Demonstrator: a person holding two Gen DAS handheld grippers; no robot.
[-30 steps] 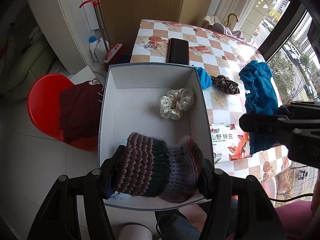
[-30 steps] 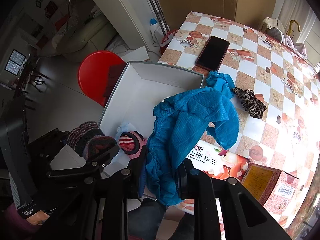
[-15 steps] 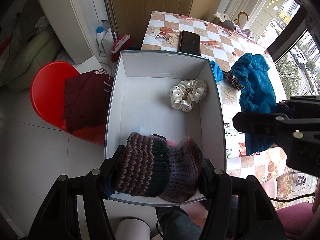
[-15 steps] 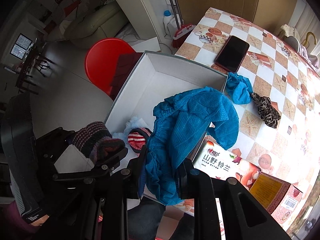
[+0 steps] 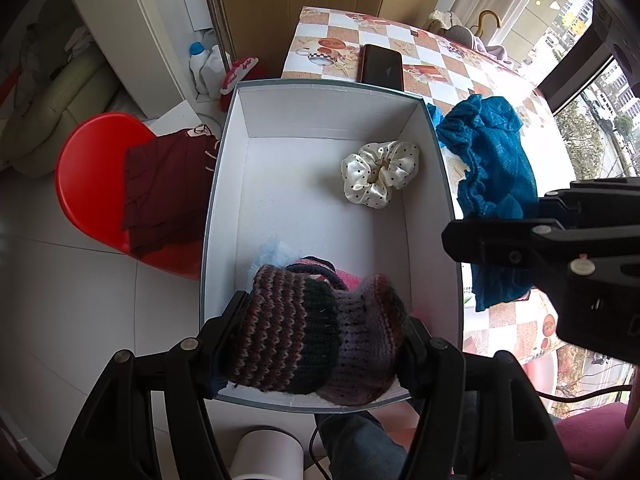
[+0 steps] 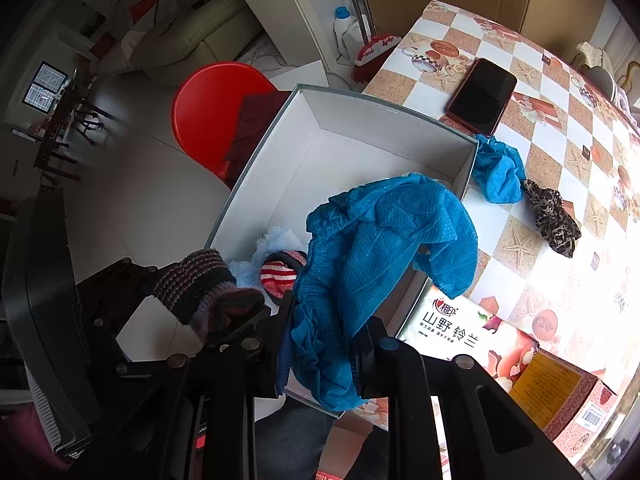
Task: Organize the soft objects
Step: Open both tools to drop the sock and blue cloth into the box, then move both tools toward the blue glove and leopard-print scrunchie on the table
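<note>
With the hat (image 5: 312, 332) between the opening left claw (image 5: 320, 332) at the box's (image 5: 444, 200) 6 o'clock, release is required next; blue cloth (image 6: 380, 248) is gripped by the right claw (image 6: 324, 344).

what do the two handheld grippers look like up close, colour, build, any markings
Both the left gripper and the right gripper are matte black plastic with long angular linkage arms joined by round silver pivot pins. The jaws end in flat black pads. In the right wrist view the left gripper's body shows a ribbed side and small white lettering, too small to read. A thin dark cable trails below.

box (image 5: 224, 184) floor lies bare at its middle; scrunchie (image 5: 380, 178) crowds the far-right corner.
</note>
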